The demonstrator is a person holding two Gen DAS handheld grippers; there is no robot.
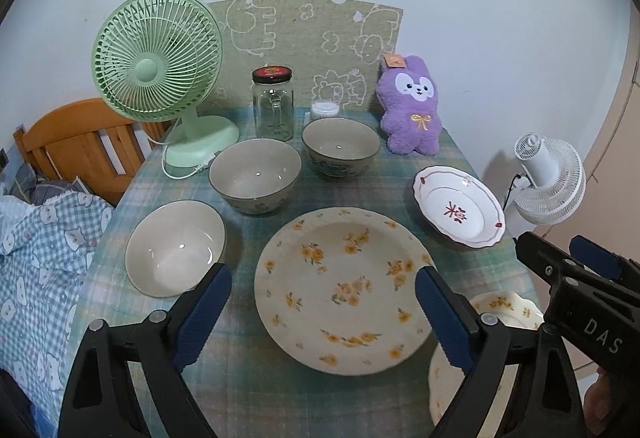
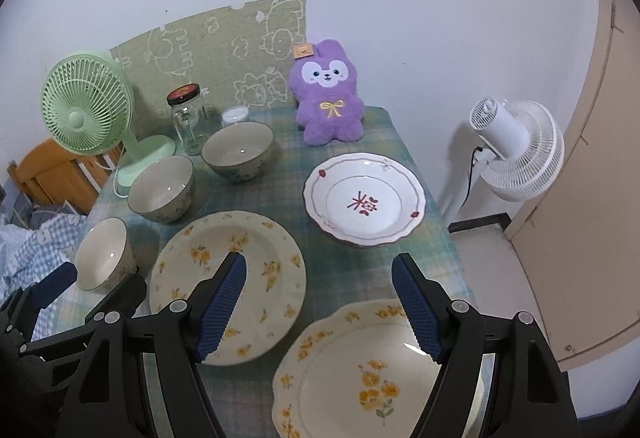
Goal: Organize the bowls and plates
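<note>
On the checked tablecloth stand three grey-beige bowls in a diagonal row. A large round plate with yellow flowers lies in the middle. A scalloped yellow-flower plate is near the front right, and a white plate with a red motif lies behind it. My left gripper hovers open over the round flower plate, holding nothing. My right gripper hangs open between the round plate and the scalloped one, also holding nothing.
At the back stand a green desk fan, a glass jar with a dark lid, a small white tub and a purple plush rabbit. A white fan stands on the floor to the right. Bedding and a wooden headboard are on the left.
</note>
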